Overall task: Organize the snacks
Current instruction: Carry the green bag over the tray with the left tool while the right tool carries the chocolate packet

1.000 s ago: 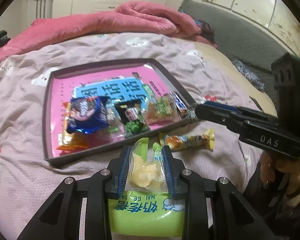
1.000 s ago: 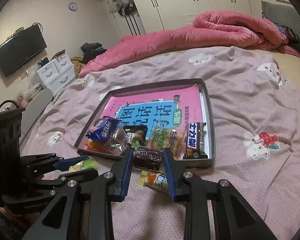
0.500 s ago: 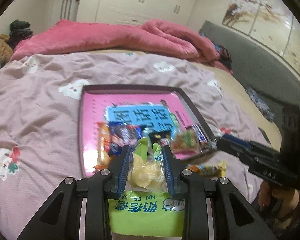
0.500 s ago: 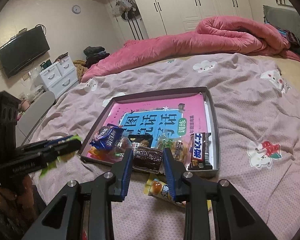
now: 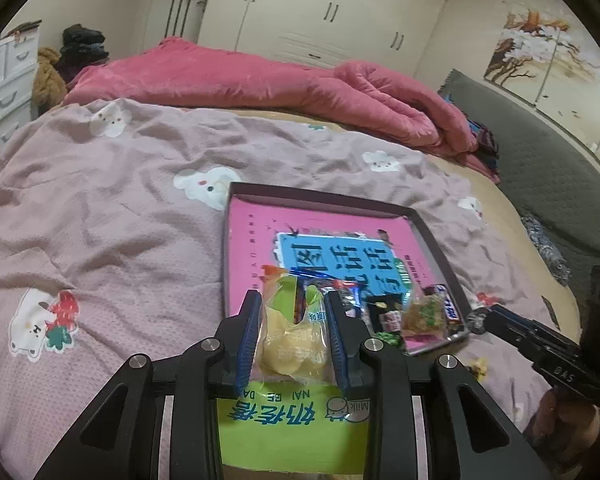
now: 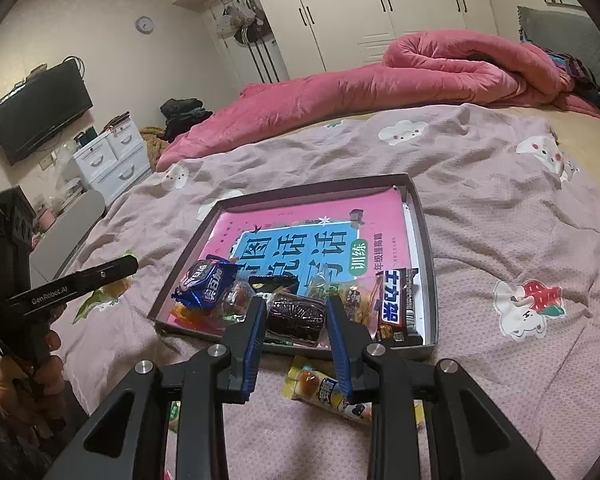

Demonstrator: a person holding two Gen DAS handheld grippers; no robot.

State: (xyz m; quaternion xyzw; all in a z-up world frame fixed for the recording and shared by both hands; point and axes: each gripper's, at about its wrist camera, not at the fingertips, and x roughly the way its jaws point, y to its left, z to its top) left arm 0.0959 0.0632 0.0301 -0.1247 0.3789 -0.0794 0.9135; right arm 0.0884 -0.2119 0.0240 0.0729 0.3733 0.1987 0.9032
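In the left wrist view my left gripper point(image 5: 293, 300) is shut on a yellow-green snack packet point(image 5: 292, 344), held above the bedspread near the front left corner of the dark-rimmed tray point(image 5: 320, 197). The right wrist view shows my right gripper point(image 6: 296, 304) shut on a dark brown wrapped cake point(image 6: 296, 315) over the tray's point(image 6: 425, 240) front edge. Several snacks lie along the tray's near side, among them a blue packet point(image 6: 206, 283) and a chocolate bar point(image 6: 396, 304). Below the right gripper, a yellow packet point(image 6: 328, 392) lies on the bed outside the tray.
The tray rests on a pink-grey bedspread point(image 5: 100, 220) and holds a pink book point(image 6: 312, 240). A rolled pink duvet point(image 5: 260, 80) lies at the far side. The left gripper point(image 6: 120, 276) and a hand point(image 6: 32, 376) show left of the tray. A white drawer unit point(image 6: 108, 160) stands beyond the bed.
My left gripper has carried the yellow-green packet leftward and a little higher while rolling, so the tray now lies to its right. The right gripper and its cake have stayed put.
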